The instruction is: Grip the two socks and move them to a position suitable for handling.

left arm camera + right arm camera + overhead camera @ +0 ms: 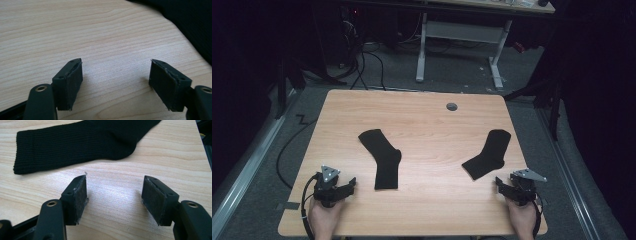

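Light wooden table (427, 120) with grey grommet (452, 106); white-legged desk (459, 30) beyond.

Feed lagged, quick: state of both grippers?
Left gripper: open, holding nothing.
Right gripper: open, holding nothing, short of the black sock.

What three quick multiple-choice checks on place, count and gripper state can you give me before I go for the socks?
1. Where does the right sock lie from the right gripper?
A. Just ahead of it
B. Between its jaws
C. On the floor

2. How many black socks are on the table?
A. One
B. Two
C. Three

3. How does the left gripper stand?
A. Shut on the left sock
B. Shut on nothing
C. Open, nothing between its jaws

Key: 1 A, bare wood separates them; 2 B, the high view shows two; 3 C, only wood between the pads.
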Demonstrator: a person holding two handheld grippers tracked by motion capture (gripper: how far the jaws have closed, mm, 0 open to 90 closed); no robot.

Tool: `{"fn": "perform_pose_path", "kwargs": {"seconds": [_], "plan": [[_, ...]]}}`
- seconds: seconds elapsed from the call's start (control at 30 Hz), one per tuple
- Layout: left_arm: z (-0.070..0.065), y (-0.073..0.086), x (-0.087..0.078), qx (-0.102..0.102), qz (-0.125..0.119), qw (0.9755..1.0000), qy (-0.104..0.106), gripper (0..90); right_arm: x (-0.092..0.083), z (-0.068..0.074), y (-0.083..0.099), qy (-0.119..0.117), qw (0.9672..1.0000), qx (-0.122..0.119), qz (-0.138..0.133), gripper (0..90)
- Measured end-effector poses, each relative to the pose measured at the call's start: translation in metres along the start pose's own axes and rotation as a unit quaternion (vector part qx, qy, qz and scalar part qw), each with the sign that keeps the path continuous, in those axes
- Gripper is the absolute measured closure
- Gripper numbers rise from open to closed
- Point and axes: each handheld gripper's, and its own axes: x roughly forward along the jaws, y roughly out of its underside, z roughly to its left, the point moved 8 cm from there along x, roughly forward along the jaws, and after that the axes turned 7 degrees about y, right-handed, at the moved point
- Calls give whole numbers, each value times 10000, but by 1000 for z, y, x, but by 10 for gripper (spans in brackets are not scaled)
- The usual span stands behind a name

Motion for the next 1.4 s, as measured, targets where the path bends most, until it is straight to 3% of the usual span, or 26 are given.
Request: {"fn": "perform_pose_path", "kwargs": {"seconds": [0.33, 0.53, 0.8, 1.0, 1.1, 1.23, 1.4], "plan": [[0, 0, 0, 16, 0, 10000, -14, 274, 0, 0, 0, -10, 10000, -6, 0, 377], [0, 0, 0, 21, 11, 10000, -18, 274, -1, 0, 0, 33, 10000, 26, -41, 485], [0, 0, 0, 27, 12, 10000, -20, 276, -2, 2, 0, -23, 10000, -17, -52, 515], [0, -2, 2, 53, -2, 10000, 10, 295, -2, 2, 0, -36, 9999, -59, -75, 515], [-2, -4, 2, 41, 42, 10000, -10, 345, -2, 2, 0, -32, 9999, -65, -77, 513], [-9, -9, 4, -85, 39, 9998, 178, 393, -2, 2, 0, -31, 9999, -70, -64, 510], [-22, -16, 10, 106, 55, 9993, 350, 424, -2, 3, 0, -27, 9999, -81, -74, 508]]}}
